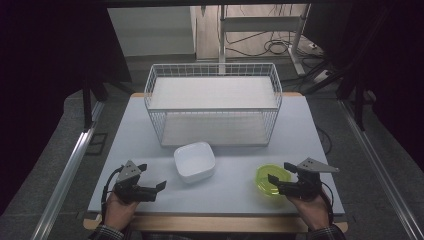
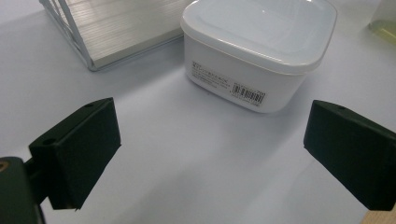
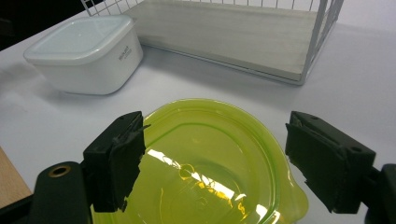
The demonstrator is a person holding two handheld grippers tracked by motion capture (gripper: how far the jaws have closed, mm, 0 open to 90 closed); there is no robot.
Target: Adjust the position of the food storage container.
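1. The right gripper [image 1: 278, 183] hovers over the near rim of a yellow-green bowl [image 1: 270, 178] at the table's [image 1: 125, 145] front-right, jaws spread wide and empty; in the right gripper view [image 3: 212, 158] the bowl [image 3: 210, 158] sits between and below the two black pads, not yet pinched.
2. The left gripper [image 1: 152, 189] waits near the front-left edge, jaws also apart and holding nothing, aimed at a white lidded container [image 1: 194, 161] that stands well ahead of it in the left gripper view [image 2: 259, 49].
3. Judged from this stance, the step in hand is taking the bowl. Doing it well likely means lowering one pad inside the rim and one outside, closing gently on the thin glossy wall and lifting level.
4. Behind both dishes, toward the table's far edge, stands a white wire rack [image 1: 214, 102] with two shelves.
5. The container carries a side label with a barcode [image 2: 248, 94] and small print, too fine to read; a short grey marking shows on another side [image 3: 125, 56], also illegible.
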